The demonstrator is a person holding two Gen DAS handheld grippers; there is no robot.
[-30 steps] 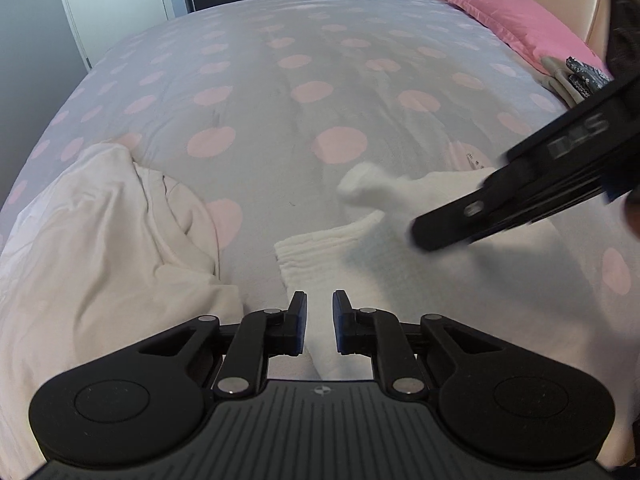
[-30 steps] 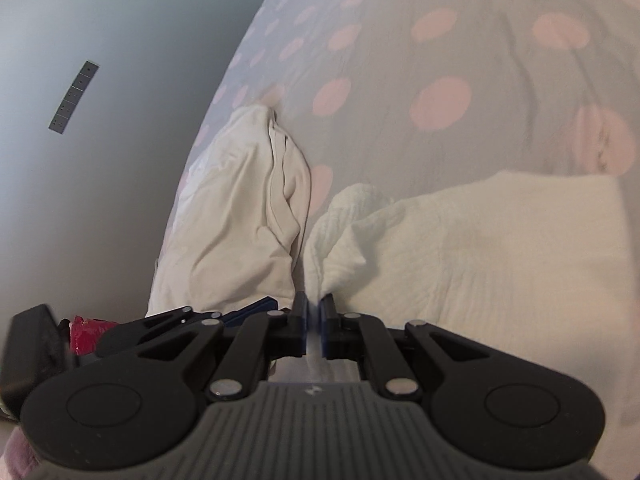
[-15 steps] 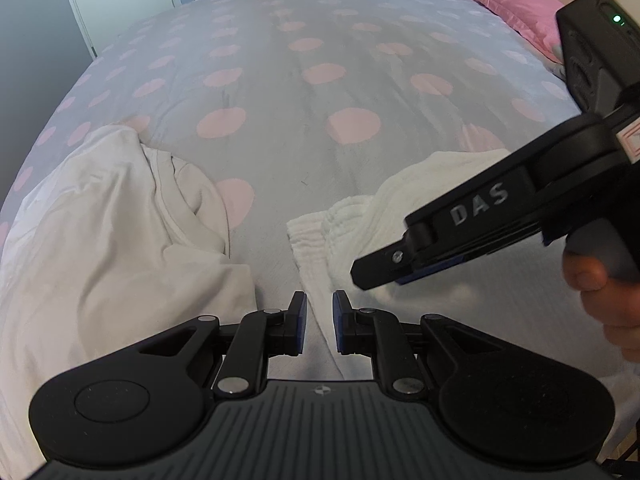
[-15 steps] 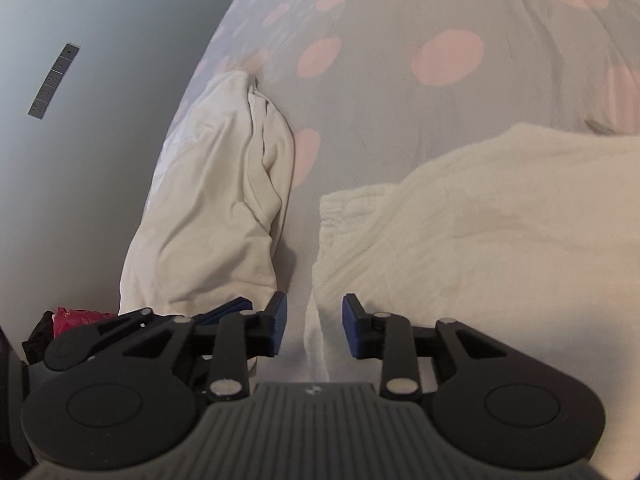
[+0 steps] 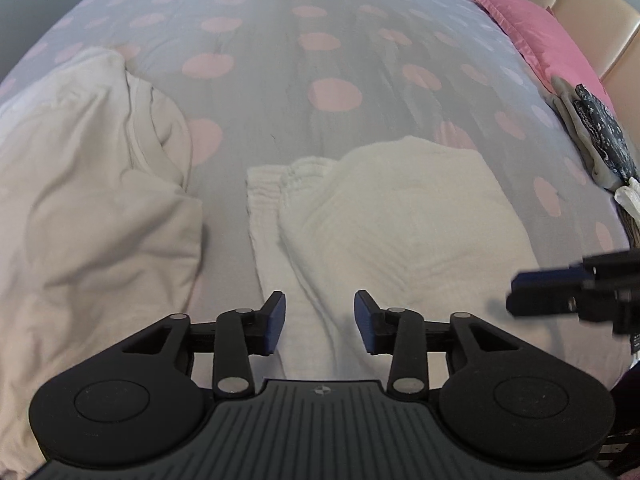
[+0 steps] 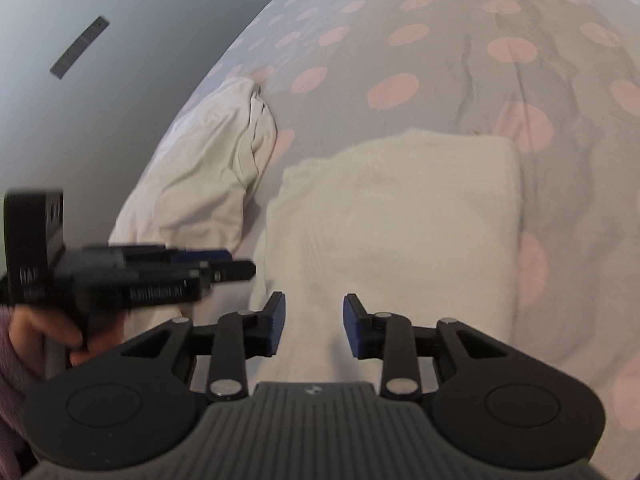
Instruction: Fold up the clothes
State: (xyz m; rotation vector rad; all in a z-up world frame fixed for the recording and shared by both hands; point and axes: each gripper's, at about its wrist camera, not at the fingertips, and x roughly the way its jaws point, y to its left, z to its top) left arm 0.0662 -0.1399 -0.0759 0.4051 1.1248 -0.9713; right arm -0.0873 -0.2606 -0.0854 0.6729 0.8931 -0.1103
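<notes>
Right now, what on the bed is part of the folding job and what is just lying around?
Part of the job:
- folded white garment
- crumpled cream garment, not yet folded
- left gripper and right gripper, both open, holding nothing

Lying about:
- pink pillow
- grey and dark patterned clothes by the headboard

White garments: two, folded white garment [image 5: 404, 216] and crumpled cream garment [image 5: 92, 200]
Grippers: two
Pink pillows: one [image 5: 536, 36]
</notes>
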